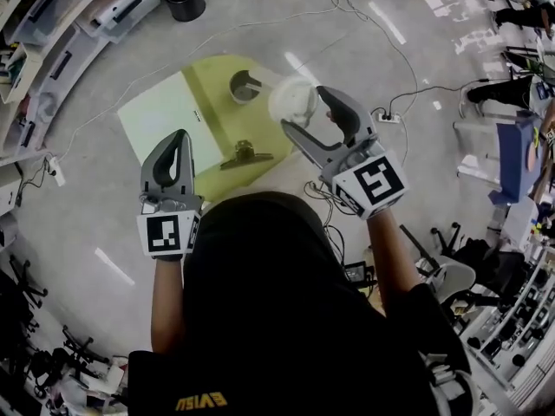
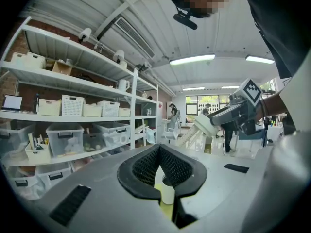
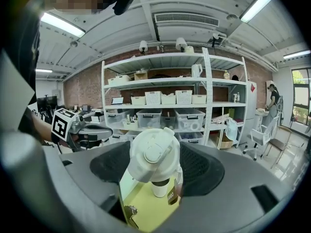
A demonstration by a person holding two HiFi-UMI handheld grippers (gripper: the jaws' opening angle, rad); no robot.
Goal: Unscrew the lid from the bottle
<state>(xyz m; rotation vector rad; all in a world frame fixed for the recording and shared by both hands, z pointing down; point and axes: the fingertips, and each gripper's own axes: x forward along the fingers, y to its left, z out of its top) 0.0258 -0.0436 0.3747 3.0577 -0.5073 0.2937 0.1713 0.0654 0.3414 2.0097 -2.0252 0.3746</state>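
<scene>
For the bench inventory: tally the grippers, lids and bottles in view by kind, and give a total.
Grippers: 2, the left gripper and the right gripper
Lids: 1, the white lid in the right gripper
Bottles: 1, the open bottle
Total: 4

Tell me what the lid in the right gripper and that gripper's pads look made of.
The lid: probably plastic, matte off-white; its moulded flip cap and smooth rounded edges suggest so. The pads of the right gripper: black, likely rubber or soft plastic, going by the fine grid texture; the pictures cannot settle which.
</scene>
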